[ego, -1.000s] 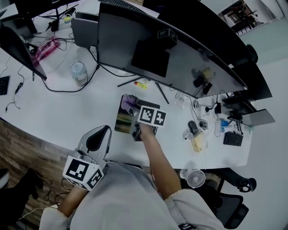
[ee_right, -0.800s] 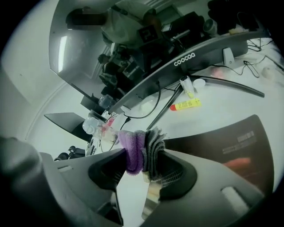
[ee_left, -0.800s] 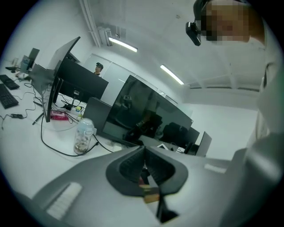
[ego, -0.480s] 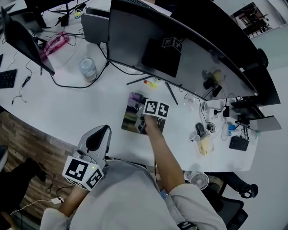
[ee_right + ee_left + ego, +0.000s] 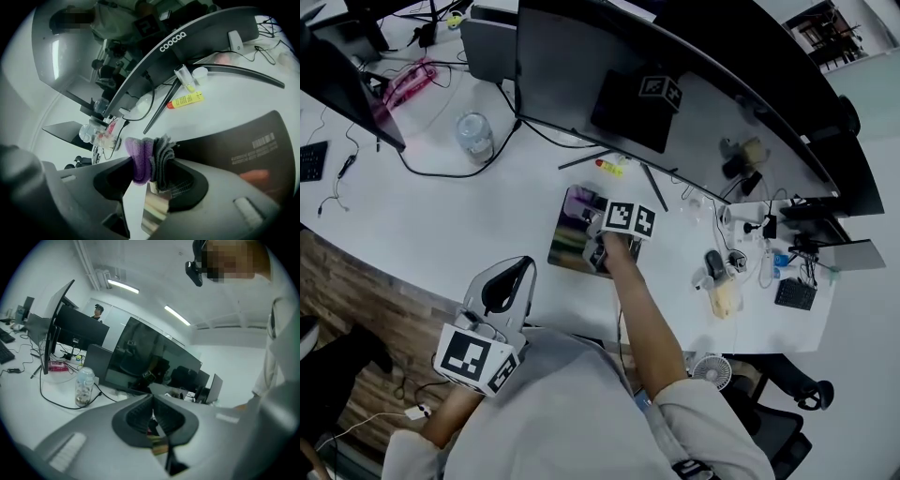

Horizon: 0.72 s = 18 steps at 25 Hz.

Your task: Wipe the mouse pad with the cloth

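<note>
An open-plan office. A long white desk (image 5: 441, 216) runs from 9 to 3 o'clock, carrying a wide curved dark monitor (image 5: 581, 75) at 12 o'clock and a second flat black screen (image 5: 347, 94) at 10. A black keyboard (image 5: 309, 159) lies at 9, trailing black cables (image 5: 441, 173) cross the top, and a dark rectangular mouse pad (image 5: 567, 248) sits at centre. A black swivel chair (image 5: 778, 427) stands at 4 o'clock beside a small white desk fan (image 5: 710, 370). Long ceiling strip lights (image 5: 123, 286) hang overhead.
</note>
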### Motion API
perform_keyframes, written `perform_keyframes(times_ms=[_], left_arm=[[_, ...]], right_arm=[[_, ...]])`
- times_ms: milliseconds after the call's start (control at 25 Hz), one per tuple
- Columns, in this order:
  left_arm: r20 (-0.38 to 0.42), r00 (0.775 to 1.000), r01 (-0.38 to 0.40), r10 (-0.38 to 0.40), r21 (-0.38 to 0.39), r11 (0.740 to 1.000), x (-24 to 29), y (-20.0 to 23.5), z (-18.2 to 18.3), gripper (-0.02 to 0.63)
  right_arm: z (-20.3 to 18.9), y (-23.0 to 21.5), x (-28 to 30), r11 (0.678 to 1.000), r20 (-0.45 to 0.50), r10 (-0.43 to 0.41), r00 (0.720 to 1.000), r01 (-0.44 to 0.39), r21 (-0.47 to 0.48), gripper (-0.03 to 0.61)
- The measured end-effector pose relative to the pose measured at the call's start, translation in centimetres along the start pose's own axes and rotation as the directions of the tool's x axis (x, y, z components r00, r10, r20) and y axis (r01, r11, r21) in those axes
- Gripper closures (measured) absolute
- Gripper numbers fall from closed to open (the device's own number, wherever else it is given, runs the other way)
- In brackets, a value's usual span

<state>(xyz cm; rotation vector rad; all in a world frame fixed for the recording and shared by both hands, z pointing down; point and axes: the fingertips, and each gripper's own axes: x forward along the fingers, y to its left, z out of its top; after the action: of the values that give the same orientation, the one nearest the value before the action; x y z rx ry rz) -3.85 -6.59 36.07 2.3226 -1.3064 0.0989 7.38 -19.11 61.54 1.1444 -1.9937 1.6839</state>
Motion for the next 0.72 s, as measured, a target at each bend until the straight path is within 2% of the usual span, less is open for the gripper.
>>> perform_keyframes(times_ms=[720], left_arm=[[-0.029,0.997,0.065,-0.065,-0.006,0.998,1.7,-1.2,-1.1,0.614]], right_arm=[[0.5,-3.7,-3.2,0.998,-0.003,-0.059,0.998,0.059,0.023,0.36]])
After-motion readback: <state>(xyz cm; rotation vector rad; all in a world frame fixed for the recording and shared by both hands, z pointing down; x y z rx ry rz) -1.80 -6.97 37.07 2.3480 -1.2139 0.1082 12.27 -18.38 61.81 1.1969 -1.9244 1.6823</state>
